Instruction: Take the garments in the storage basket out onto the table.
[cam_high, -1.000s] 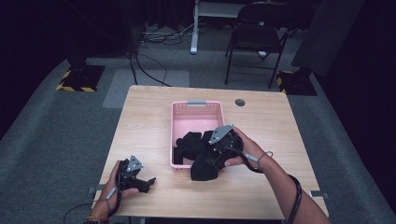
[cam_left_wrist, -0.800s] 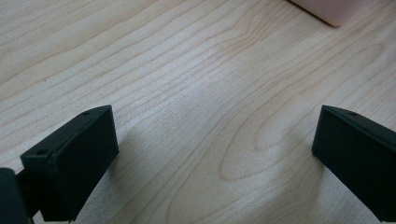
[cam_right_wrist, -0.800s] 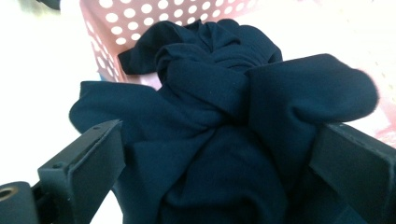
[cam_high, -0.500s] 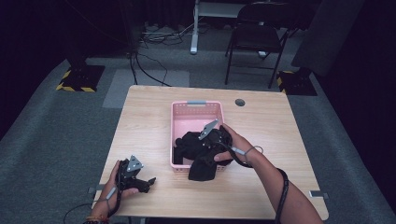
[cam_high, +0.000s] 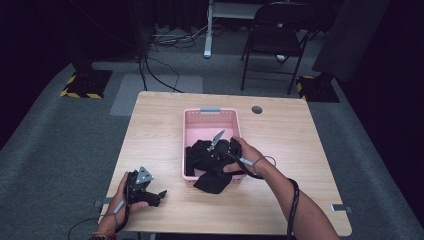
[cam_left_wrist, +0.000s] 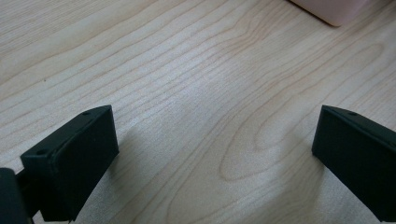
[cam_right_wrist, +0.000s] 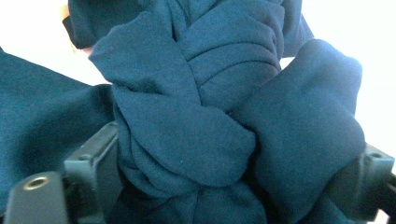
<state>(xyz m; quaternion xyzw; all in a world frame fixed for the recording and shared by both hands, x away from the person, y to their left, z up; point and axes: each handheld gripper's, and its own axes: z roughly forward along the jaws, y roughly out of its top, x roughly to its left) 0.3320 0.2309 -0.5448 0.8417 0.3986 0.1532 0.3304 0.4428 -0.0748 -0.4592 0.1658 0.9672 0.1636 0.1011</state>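
Wooden table: right gripper lower in basket, jaws just closing around dark cloth; left gripper agape.

Place: a lab or recording studio, not a home.
Walls: dark, unlit, black all round the lit middle.
Floor: grey carpet; cables trail loose across it.
Stands: two bases with yellow-black hazard tape, left and right of the table.
Furniture: one bare wooden table with a cable hole, a folding chair, a white desk leg behind.
Gear: a person works with hand-held grippers on trailing cables.
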